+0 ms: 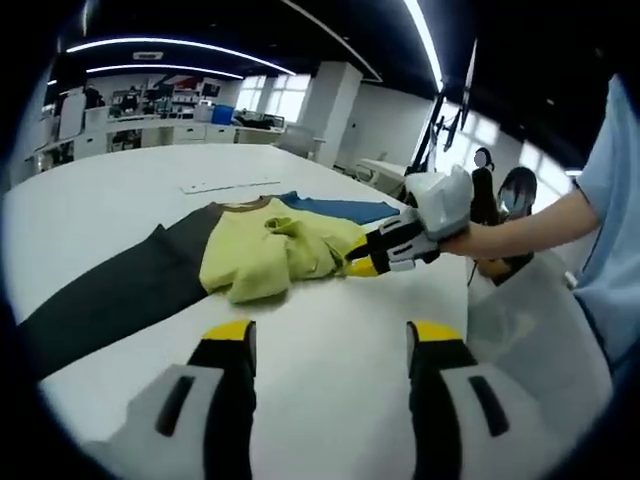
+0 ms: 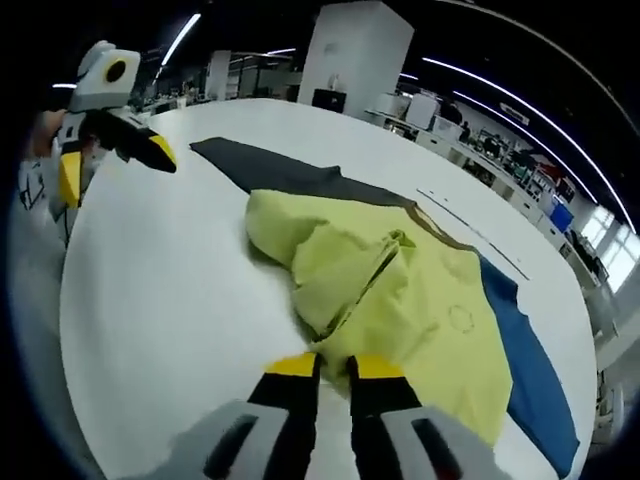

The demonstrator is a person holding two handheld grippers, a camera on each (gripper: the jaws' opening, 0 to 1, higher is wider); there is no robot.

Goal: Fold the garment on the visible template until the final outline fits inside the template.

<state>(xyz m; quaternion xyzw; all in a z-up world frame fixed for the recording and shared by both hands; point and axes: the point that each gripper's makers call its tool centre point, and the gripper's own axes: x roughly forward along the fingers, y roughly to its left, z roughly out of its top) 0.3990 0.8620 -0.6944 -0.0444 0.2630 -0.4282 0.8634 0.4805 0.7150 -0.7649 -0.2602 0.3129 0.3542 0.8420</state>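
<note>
Crumpled yellow-green garment with dark and blue sleeves (image 2: 400,300) is laid on the white table (image 2: 170,300). Its near edge is pinched by the right gripper (image 2: 335,366), jaws nearly closed. The left gripper (image 1: 330,335) is held apart, empty, over the table. No readable writing is seen.

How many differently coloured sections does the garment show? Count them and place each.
3: yellow-green body bunched mid-table, dark grey sleeve stretching away, blue sleeve opposite. Folds may hide more.
</note>
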